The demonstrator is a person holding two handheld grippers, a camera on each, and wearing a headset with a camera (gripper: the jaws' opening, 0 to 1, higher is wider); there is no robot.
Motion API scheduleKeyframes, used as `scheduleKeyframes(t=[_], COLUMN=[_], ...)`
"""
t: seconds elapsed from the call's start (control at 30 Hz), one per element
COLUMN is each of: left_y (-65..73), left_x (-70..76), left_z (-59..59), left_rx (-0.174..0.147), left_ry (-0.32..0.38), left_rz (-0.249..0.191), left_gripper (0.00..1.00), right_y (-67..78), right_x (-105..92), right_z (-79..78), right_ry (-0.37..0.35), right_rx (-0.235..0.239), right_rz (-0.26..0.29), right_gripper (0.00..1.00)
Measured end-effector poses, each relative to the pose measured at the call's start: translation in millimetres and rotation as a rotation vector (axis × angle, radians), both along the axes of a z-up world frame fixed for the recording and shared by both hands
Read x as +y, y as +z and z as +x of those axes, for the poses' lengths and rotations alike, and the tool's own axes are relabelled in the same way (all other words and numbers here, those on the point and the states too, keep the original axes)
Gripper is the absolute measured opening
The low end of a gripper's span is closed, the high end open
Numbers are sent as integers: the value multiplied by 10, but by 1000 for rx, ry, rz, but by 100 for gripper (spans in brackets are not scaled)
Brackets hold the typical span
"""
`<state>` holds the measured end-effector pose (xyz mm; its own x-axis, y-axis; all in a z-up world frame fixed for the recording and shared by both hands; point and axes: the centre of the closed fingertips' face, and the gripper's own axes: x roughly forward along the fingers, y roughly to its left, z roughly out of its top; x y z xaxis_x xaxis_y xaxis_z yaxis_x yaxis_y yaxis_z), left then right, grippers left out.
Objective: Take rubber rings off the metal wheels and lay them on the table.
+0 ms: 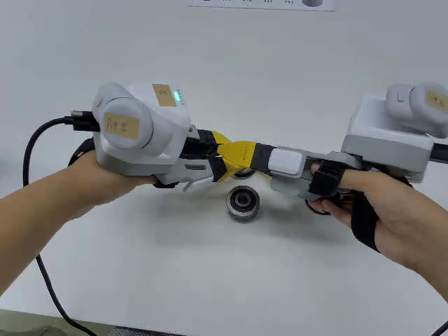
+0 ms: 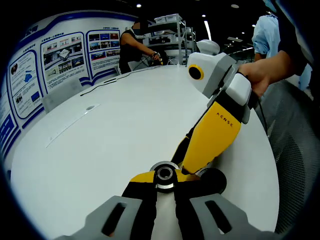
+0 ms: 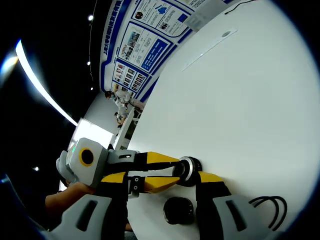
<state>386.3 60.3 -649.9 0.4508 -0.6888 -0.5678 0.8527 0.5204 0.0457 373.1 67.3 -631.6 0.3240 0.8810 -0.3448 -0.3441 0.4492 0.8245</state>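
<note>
My left gripper [image 2: 165,178] was clamped on a round steel wheel [image 3: 189,170], its bore facing back along the jaws. My right gripper [image 3: 167,181] stood with jaws apart, one yellow tip touching it. Another wheel [image 1: 243,201] lay on the white table [image 1: 210,280] beneath.

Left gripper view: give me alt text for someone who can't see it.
The left hand-held gripper clamps a metal wheel between its yellow-tipped jaws over a white table. The right hand-held gripper reaches in from the right, one yellow jaw against that wheel, and a second wheel lies on the table beside them.
</note>
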Motion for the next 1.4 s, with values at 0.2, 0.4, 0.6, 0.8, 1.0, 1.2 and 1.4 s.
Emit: scheduleKeyframes(t=[0.2, 0.4, 0.6, 0.8, 1.0, 1.2, 1.4], left_y=[2, 3, 4, 2, 1, -1, -3], left_x=[1, 4, 7, 8, 7, 7, 5], left_z=[-4, -3, 0, 2, 0, 0, 0], left_rx=[0, 0, 0, 0, 1, 1, 2], left_ry=[0, -1, -1, -2, -2, -3, -5], left_rz=[1, 1, 1, 0, -1, -1, 0], left_gripper=[12, 12, 12, 12, 12, 12, 12], right_y=[18, 25, -13, -159, -214, -252, -295], right_x=[-41, -52, -75, -150, -174, -193, -216], right_z=[39, 38, 56, 112, 128, 139, 149], right_ry=[-33, -29, -34, -56, -53, -61, -65], right_rx=[29, 25, 34, 87, 106, 131, 135], right_rz=[41, 39, 30, 3, -17, -22, -40], right_gripper=[55, 51, 44, 26, 15, 10, 4])
